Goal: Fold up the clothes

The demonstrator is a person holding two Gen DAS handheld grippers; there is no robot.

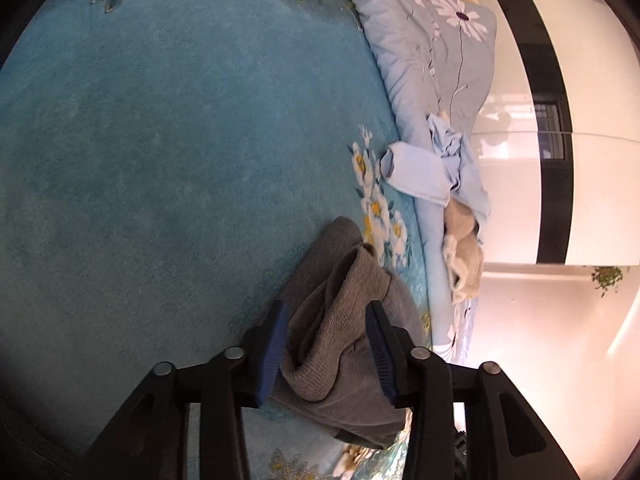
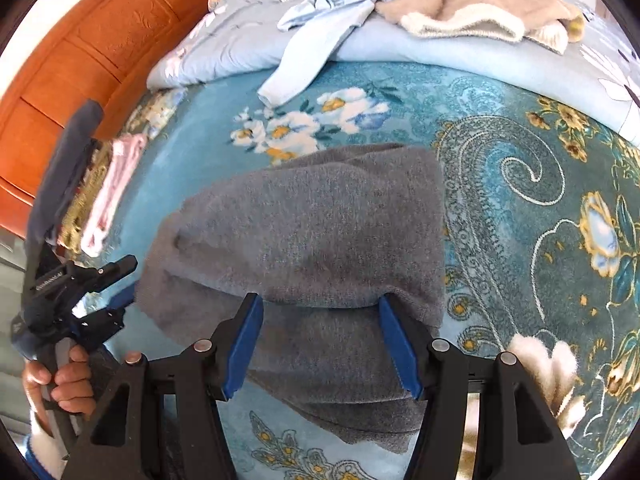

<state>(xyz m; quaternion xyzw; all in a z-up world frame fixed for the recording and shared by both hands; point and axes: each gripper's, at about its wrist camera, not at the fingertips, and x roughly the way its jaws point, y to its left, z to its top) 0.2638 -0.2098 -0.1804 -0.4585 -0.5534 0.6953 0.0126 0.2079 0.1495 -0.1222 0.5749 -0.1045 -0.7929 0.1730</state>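
A grey knit garment (image 2: 312, 232) lies folded on the blue floral blanket (image 2: 520, 184). My right gripper (image 2: 320, 304) is open, its blue pads at the garment's near edge with cloth between them. My left gripper (image 1: 326, 312) is open around a bunched end of the same garment (image 1: 340, 320). The left gripper also shows in the right wrist view (image 2: 116, 292), held by a hand at the garment's left side. A light blue shirt (image 2: 320, 24) and a beige fleece garment (image 2: 480, 12) lie crumpled beyond it.
A light blue daisy-print duvet (image 1: 432, 52) lies along the far side of the bed. An orange wooden headboard (image 2: 80, 48) stands at the left. A pink folded garment (image 2: 112, 192) lies near it. A white and black wardrobe (image 1: 532, 160) stands beside the bed.
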